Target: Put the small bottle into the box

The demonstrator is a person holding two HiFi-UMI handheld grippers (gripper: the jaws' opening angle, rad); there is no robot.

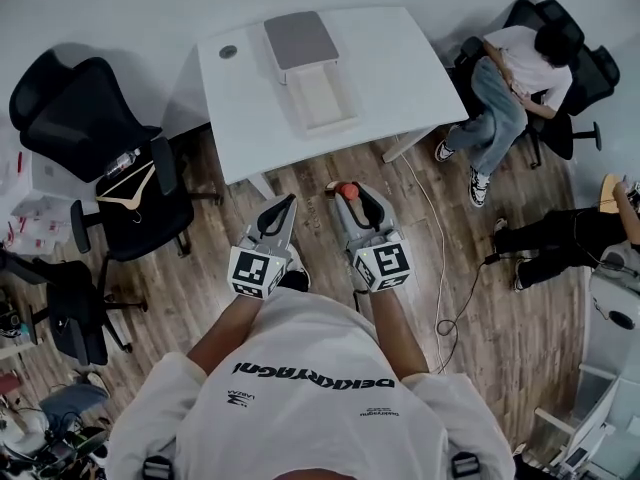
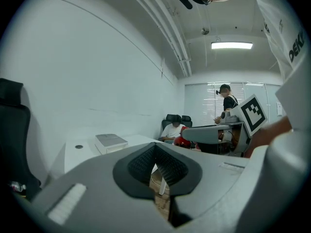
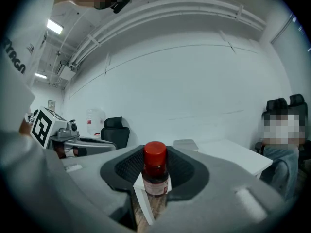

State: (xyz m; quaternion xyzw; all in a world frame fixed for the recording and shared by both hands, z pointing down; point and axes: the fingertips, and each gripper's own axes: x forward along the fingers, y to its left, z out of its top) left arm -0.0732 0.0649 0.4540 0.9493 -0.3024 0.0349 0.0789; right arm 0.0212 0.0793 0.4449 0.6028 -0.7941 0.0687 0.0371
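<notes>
The small bottle (image 3: 155, 178), dark with a red cap (image 1: 347, 190), stands upright between the pads of my right gripper (image 3: 155, 165), which is shut on it. That gripper (image 1: 348, 198) hovers over the wooden floor just in front of the white table (image 1: 400, 68). On the table lies the box (image 1: 305, 68), its grey lid folded back and its white tray open. The box (image 2: 111, 141) is also small in the left gripper view and, further off, in the right gripper view (image 3: 185, 144). My left gripper (image 1: 284, 208) is beside the right one, its jaws (image 2: 155, 154) shut and empty.
Black office chairs (image 1: 100, 128) stand left of the table. A person sits in a chair (image 1: 505, 78) at the table's right end, and another person (image 1: 570, 238) is low at the right. A white cable (image 1: 440, 258) runs across the floor.
</notes>
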